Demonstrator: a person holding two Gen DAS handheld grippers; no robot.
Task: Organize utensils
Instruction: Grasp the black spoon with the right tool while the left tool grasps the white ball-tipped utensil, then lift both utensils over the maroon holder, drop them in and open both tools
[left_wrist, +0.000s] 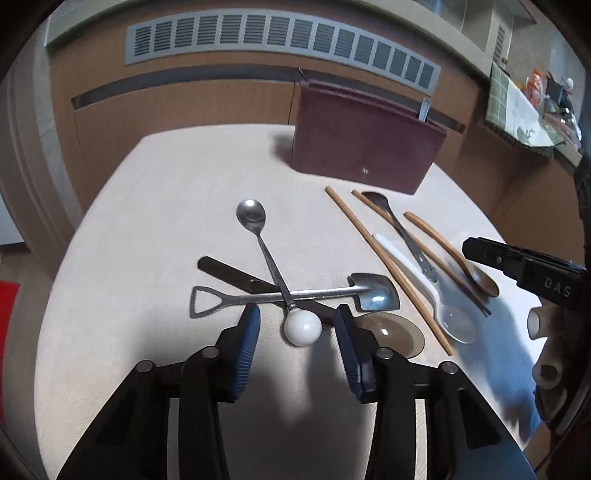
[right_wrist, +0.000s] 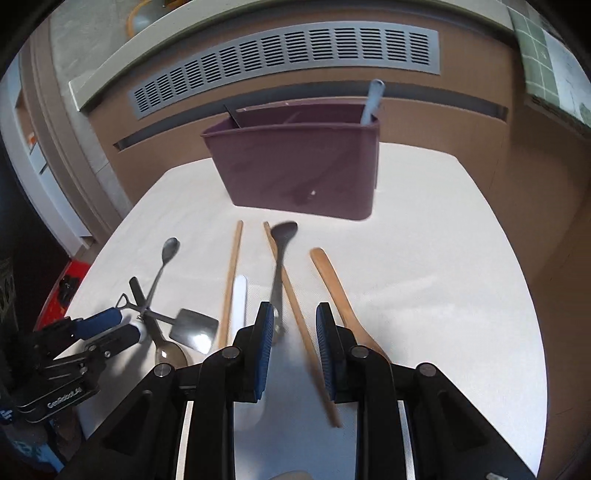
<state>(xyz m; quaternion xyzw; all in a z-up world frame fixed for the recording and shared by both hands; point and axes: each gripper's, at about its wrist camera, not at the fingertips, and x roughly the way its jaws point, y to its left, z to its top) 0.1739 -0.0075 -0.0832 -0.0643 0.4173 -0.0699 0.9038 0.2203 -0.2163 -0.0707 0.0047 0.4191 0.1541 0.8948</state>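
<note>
Closing the spread left gripper (left_wrist: 297, 325) on the white ball-ended steel spoon (left_wrist: 302, 326) between its pads, the crossed shovel-shaped steel spoon (left_wrist: 295, 294) just ahead could be dragged along.

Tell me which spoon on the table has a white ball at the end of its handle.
The round-bowled metal spoon, lying across the shovel-shaped spoon. Its white ball sits between the open left gripper fingers; no other spoon has one.

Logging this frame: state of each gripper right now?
Left gripper: open around the white ball on a spoon handle.
Right gripper: open, holding nothing.
</note>
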